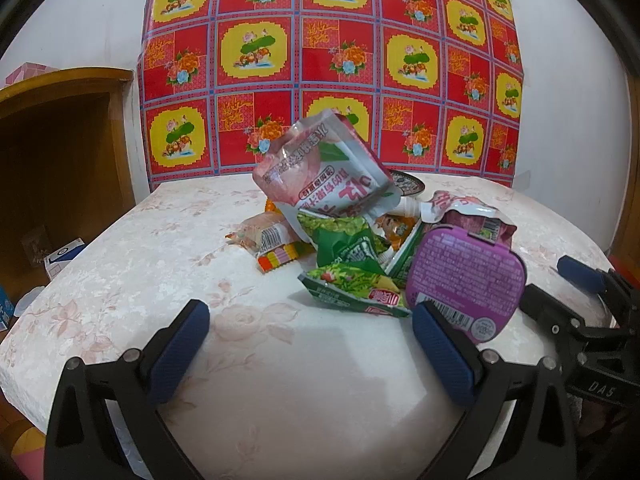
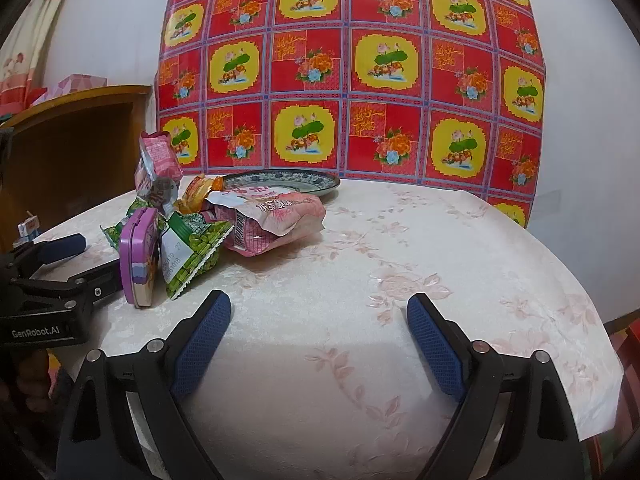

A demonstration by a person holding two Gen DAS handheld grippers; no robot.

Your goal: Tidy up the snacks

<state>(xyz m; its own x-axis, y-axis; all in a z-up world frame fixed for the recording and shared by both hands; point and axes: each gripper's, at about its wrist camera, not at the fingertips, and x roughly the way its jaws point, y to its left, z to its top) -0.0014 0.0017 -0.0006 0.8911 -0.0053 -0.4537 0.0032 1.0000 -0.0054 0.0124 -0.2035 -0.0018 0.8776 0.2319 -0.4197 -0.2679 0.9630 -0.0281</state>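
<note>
From the left wrist cam, the left gripper (image 1: 310,334) has its jaws spread wide with nothing between them, just bare tablecloth (image 1: 168,248), pale with a faint pink flower print. The snack pile (image 1: 348,240) sits just ahead of it, a bit right of centre: a big pink pouch (image 1: 324,168) propped up on top, green packets (image 1: 352,284) below it, a small pack with a striped orange-and-pink edge (image 1: 276,258) on the left side, and a purple tin (image 1: 466,280) standing on edge at the right, right behind the left gripper's right finger. Can't tell if the finger actually touches the tin. The right gripper (image 1: 560,284) pokes in from the right edge, near the tin. A red and yellow flowered sheet (image 1: 328,60) hangs on the wall behind, and a wooden cabinet (image 1: 60,140) stands off to the left. Over on the right wrist cam, the right gripper (image 2: 319,314) is also wide open, holding nothing, over empty cloth. The pile is off to its upper left here, with the purple tin (image 2: 138,256) on edge next to a green packet (image 2: 192,252), a second pink pouch (image 2: 276,216) lying flat, and a patterned plate (image 2: 280,182) behind it all.
</note>
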